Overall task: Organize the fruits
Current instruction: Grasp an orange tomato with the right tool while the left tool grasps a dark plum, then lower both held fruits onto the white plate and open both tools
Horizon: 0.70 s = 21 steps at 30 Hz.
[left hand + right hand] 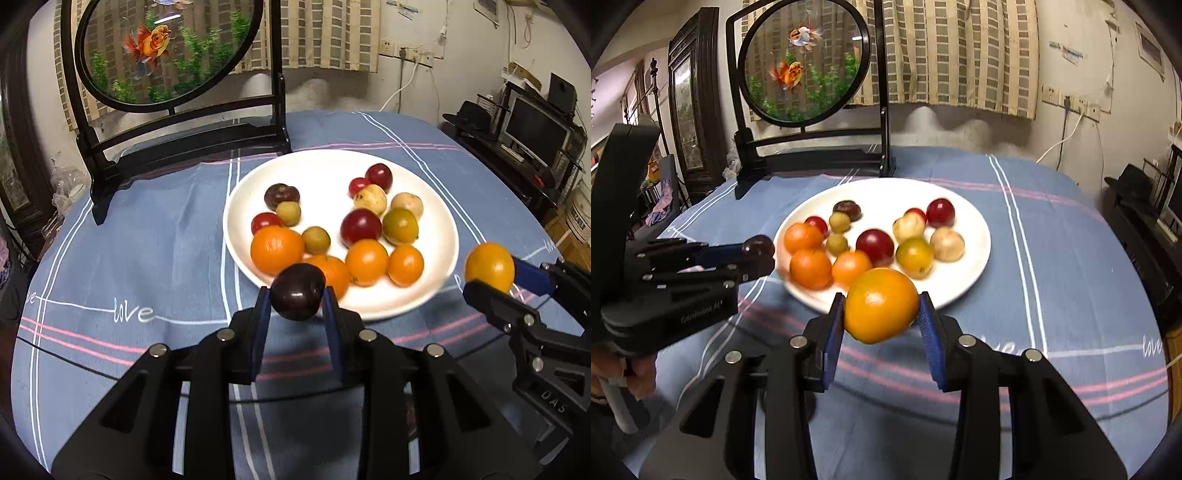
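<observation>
- Left gripper (297,295), nearest the lens: jaws clamped on a dark plum (297,291), held above the near rim.
- Tablecloth (147,240): open room on either side.
- White plate (332,166): fruits grouped by colour; sorting under way.
- Right gripper (881,310): jaws pinching an orange (881,304); next, likely placement beside like fruit.

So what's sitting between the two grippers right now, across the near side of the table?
In the left wrist view, the near rim of the white plate and its front oranges lie between the left gripper, shut on a dark plum, and the right gripper, shut on an orange.
</observation>
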Each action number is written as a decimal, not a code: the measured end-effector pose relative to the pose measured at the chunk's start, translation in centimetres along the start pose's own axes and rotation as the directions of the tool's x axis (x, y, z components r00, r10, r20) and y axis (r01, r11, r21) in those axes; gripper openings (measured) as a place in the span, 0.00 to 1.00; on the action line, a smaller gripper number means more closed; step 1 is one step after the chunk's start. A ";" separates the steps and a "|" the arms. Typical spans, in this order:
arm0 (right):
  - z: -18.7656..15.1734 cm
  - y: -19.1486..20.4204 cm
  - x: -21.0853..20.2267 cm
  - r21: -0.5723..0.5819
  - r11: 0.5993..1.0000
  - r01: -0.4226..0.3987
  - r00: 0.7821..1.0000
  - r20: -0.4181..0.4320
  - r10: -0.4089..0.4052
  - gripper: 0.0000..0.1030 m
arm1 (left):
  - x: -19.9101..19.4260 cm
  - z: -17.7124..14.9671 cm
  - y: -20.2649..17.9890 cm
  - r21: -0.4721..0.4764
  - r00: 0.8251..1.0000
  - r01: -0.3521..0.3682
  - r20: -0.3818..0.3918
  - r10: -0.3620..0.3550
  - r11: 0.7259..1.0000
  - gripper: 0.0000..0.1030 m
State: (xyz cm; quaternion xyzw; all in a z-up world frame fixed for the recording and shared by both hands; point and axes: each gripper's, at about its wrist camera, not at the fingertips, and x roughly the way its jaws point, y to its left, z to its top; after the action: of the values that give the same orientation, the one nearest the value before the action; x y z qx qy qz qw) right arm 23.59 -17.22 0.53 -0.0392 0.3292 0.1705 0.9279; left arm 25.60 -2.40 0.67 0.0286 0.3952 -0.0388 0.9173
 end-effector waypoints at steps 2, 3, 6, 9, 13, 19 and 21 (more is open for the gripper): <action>0.6 0.1 0.5 -0.017 1.000 0.015 1.000 0.013 -0.015 0.38 | 0.3 0.5 0.1 -0.005 1.000 0.000 0.000 0.000 1.000 0.28; 1.0 0.2 0.8 -0.024 1.000 0.017 1.000 0.019 -0.017 0.38 | 0.5 0.8 0.0 -0.007 1.000 -0.003 0.002 0.003 1.000 0.28; 1.5 0.5 1.5 -0.036 0.999 0.015 1.000 0.025 -0.014 0.38 | 0.8 1.5 -0.2 -0.008 1.000 -0.005 0.008 0.005 1.000 0.28; 2.0 0.7 2.1 -0.035 0.999 0.004 1.000 0.028 -0.003 0.38 | 1.1 2.0 -0.3 -0.009 1.000 -0.008 0.012 0.008 1.000 0.28; 2.5 0.9 3.0 -0.046 0.999 0.004 1.000 0.025 -0.003 0.38 | 1.6 2.5 -0.2 -0.011 1.000 -0.007 0.012 0.007 1.000 0.28; 3.2 1.0 4.5 -0.045 0.999 0.003 1.000 0.020 -0.002 0.38 | 3.0 3.2 0.1 -0.020 1.000 -0.016 -0.005 0.016 1.000 0.28; 3.4 1.0 5.1 -0.044 0.999 -0.002 1.000 0.016 0.003 0.38 | 3.6 3.3 0.3 -0.027 1.000 -0.016 -0.011 0.016 1.000 0.28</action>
State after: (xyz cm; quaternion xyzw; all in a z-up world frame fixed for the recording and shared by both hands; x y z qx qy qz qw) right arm 28.94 -14.15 0.04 -0.0575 0.3182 0.1792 0.9292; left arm 30.48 -2.59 0.39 0.0197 0.4002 -0.0260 0.9158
